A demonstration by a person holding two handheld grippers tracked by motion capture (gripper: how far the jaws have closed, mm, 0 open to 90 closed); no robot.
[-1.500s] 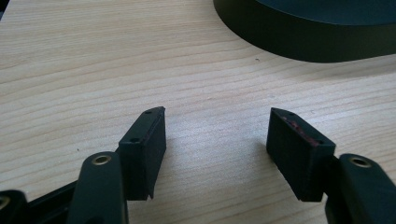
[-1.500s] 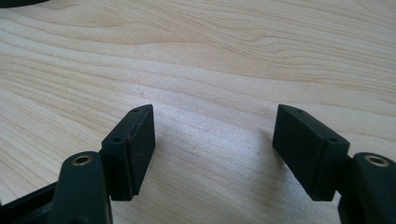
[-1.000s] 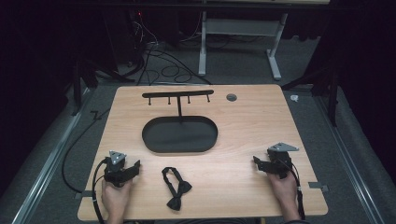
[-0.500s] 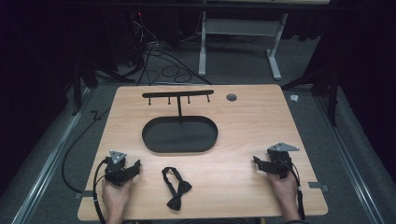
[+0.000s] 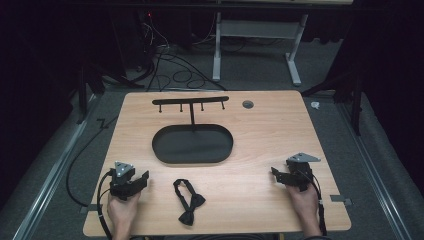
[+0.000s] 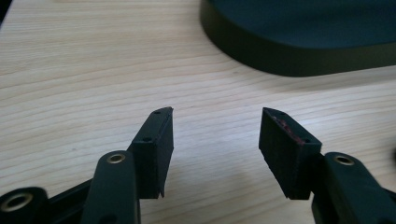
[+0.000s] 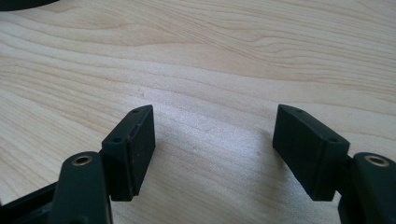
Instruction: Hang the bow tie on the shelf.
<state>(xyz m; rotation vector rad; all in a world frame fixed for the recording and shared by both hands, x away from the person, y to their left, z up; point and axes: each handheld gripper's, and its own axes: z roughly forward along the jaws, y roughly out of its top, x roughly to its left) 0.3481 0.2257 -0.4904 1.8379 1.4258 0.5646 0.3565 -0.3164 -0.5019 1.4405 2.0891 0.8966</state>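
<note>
A black bow tie [image 5: 189,202] lies flat near the table's front edge, between my two grippers. Behind it stands a black oval tray [image 5: 192,144] with a post bearing a bar of small hooks [image 5: 190,101]. My left gripper [image 5: 143,178] rests on the wood left of the bow tie, apart from it. In the left gripper view its jaws [image 6: 215,126] are open over bare wood; they have just been closing a little, with nothing between them. The tray's rim [image 6: 289,60] is ahead of them. My right gripper [image 5: 275,174] rests at the front right, open [image 7: 215,126] over bare wood.
The wooden table [image 5: 270,130] has a round grommet hole [image 5: 247,104] at the back. Cables [image 5: 165,60] and a white desk frame [image 5: 255,30] stand on the dark floor beyond. A cable [image 5: 102,200] trails from the left gripper off the table's front.
</note>
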